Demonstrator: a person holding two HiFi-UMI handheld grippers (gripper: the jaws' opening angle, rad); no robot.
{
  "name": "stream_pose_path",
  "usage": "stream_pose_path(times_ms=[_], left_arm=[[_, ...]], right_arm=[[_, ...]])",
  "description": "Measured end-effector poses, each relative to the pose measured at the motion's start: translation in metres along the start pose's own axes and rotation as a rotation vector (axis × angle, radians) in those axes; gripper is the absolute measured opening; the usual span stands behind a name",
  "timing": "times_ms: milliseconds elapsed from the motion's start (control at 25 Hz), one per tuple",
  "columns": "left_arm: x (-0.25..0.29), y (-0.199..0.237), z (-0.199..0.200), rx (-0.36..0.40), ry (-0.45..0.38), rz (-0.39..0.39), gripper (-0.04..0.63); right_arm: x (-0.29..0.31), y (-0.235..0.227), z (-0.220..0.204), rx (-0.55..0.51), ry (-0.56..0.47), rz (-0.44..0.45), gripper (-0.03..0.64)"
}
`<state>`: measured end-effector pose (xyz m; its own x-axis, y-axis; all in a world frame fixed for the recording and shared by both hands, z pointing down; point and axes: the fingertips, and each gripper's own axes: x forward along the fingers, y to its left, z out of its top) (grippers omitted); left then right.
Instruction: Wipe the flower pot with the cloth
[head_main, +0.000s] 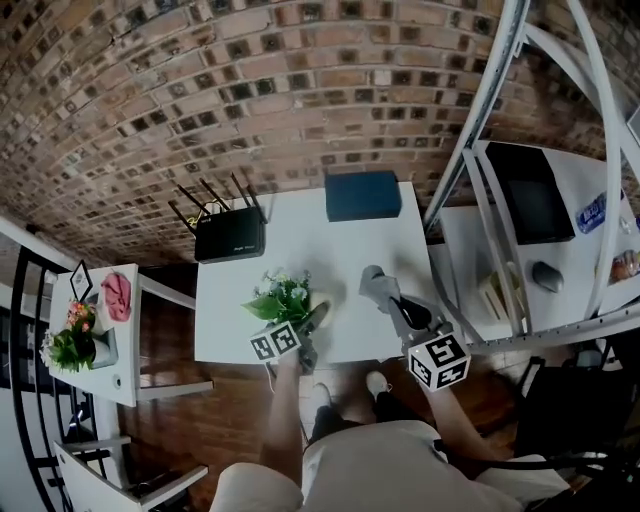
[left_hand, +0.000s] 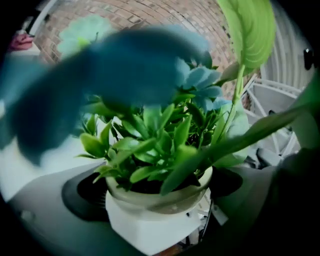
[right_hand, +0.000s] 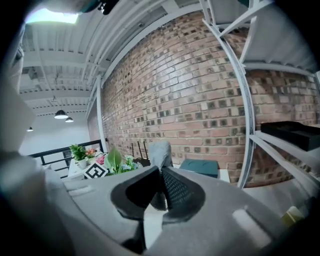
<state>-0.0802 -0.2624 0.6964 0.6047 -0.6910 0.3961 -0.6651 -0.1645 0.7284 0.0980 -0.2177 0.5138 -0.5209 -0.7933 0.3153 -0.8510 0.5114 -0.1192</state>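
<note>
The flower pot (head_main: 323, 298) is pale, and its leafy green plant (head_main: 279, 299) has small pale flowers. It is over the front of the white table (head_main: 300, 250). My left gripper (head_main: 312, 320) is shut on the flower pot (left_hand: 150, 222), one jaw on each side of the white base. The leaves (left_hand: 160, 140) fill most of the left gripper view. My right gripper (head_main: 392, 300) is just right of the pot, apart from it. It is shut on a grey cloth (head_main: 375, 284). In the right gripper view the cloth (right_hand: 160, 150) sticks up beyond the right gripper (right_hand: 161, 187).
A black router (head_main: 229, 235) and a dark blue box (head_main: 362, 194) sit at the table's back. A white side table (head_main: 120, 340) on the left holds another plant (head_main: 75, 345) and a pink cloth (head_main: 117, 296). A white metal frame (head_main: 480, 120) and a desk (head_main: 560, 240) stand right.
</note>
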Motion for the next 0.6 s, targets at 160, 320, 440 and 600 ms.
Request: stream_pose_path(times_ms=[160, 320, 440, 600], left_arm=[[-0.030, -0.055, 0.021, -0.016, -0.021, -0.228, 0.630], [-0.056, -0.087, 0.040, -0.032, -0.030, -0.345, 0.630], [-0.068, -0.103, 0.053, 0.017, -0.037, -0.391, 0.630], [-0.084, -0.121, 0.070, 0.116, -0.052, -0.404, 0.630]], right_arm=[[0.019, 0.036, 0.009, -0.039, 0.057, 0.217, 0.008], [0.041, 0.086, 0.029, -0.240, 0.109, 0.418, 0.008], [0.059, 0.123, 0.038, -0.375, 0.176, 0.565, 0.008], [0.067, 0.156, 0.039, -0.446, 0.272, 0.696, 0.006]])
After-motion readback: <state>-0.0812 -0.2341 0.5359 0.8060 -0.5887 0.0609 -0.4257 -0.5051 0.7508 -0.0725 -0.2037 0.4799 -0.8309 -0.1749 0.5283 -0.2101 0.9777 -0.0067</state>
